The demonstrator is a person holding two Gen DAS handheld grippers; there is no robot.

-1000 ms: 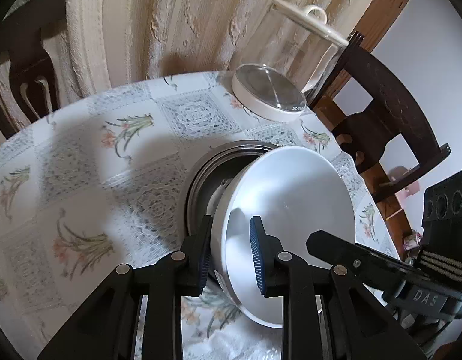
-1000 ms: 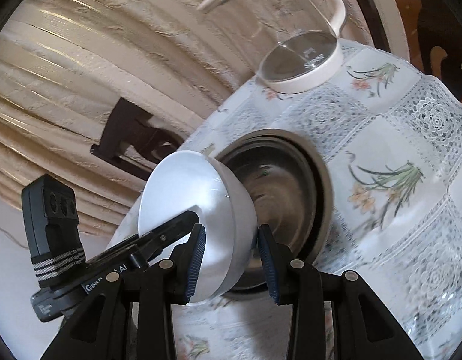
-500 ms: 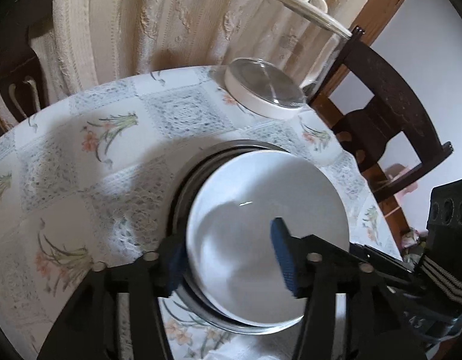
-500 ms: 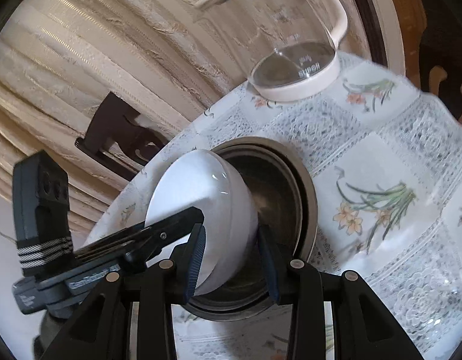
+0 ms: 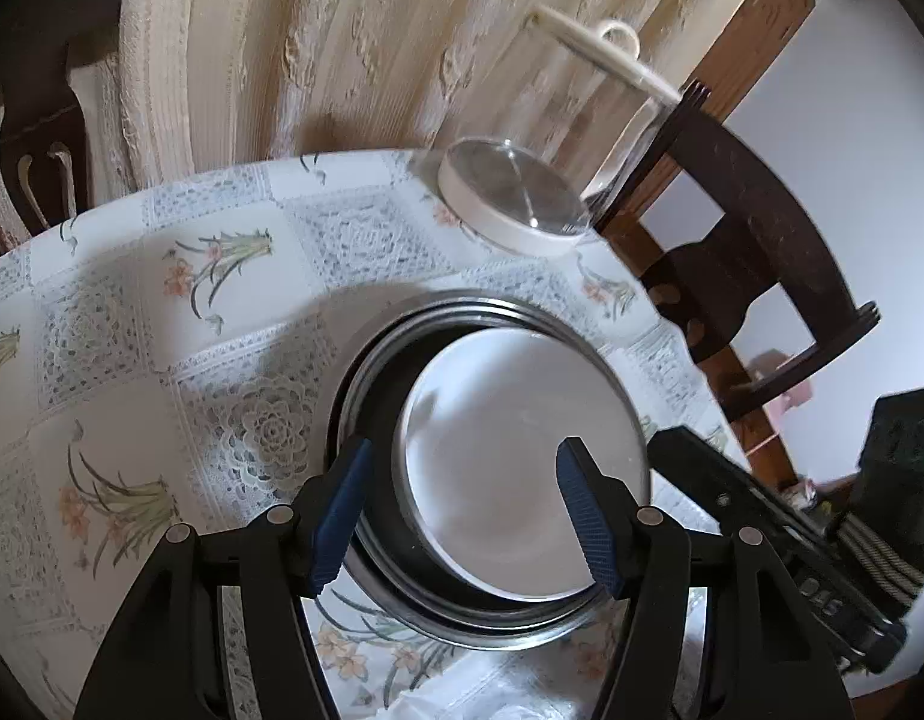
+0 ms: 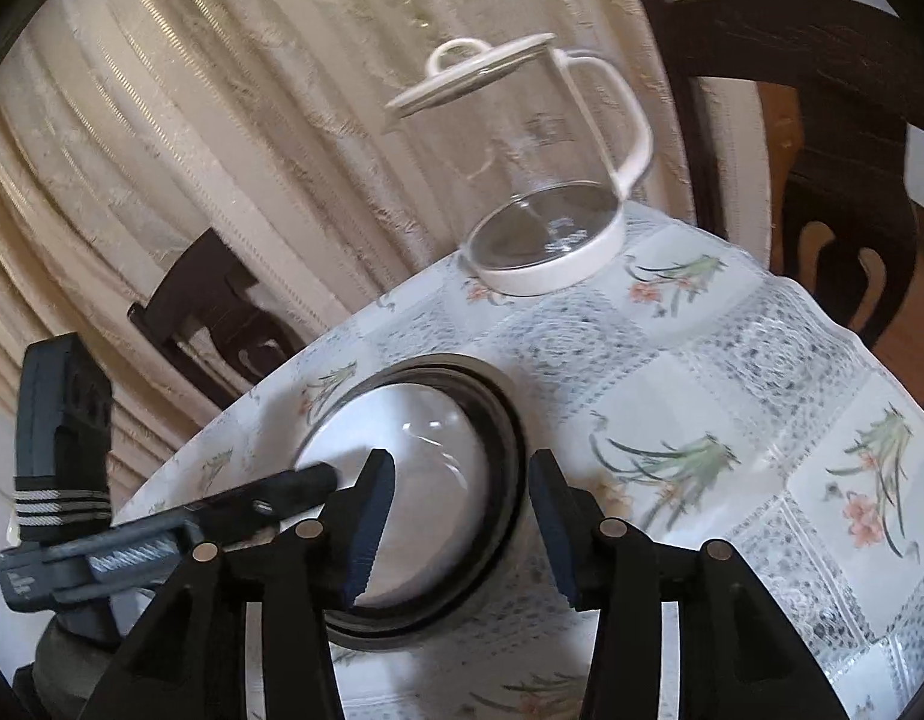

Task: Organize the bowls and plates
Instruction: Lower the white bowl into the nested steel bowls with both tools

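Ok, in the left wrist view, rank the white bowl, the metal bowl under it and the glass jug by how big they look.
1. metal bowl, its rim ringing the white one
2. white bowl, nested inside it
3. glass jug

The jug stands farther from the camera, so its real size against the bowls is unsure.

My left claw (image 5: 462,507) is opening astride the white bowl (image 5: 522,456), nested in the metal bowl (image 5: 354,384), pads clear of its rim. My right claw (image 6: 459,531), also opening, crowds in from the other side, just beside it. Beyond the bowls, the glass jug (image 5: 552,180) blocks the far edge, with curtain (image 5: 342,48) and dark chair (image 5: 756,252) close behind. The patterned surface (image 5: 132,330) lies bare to my left.
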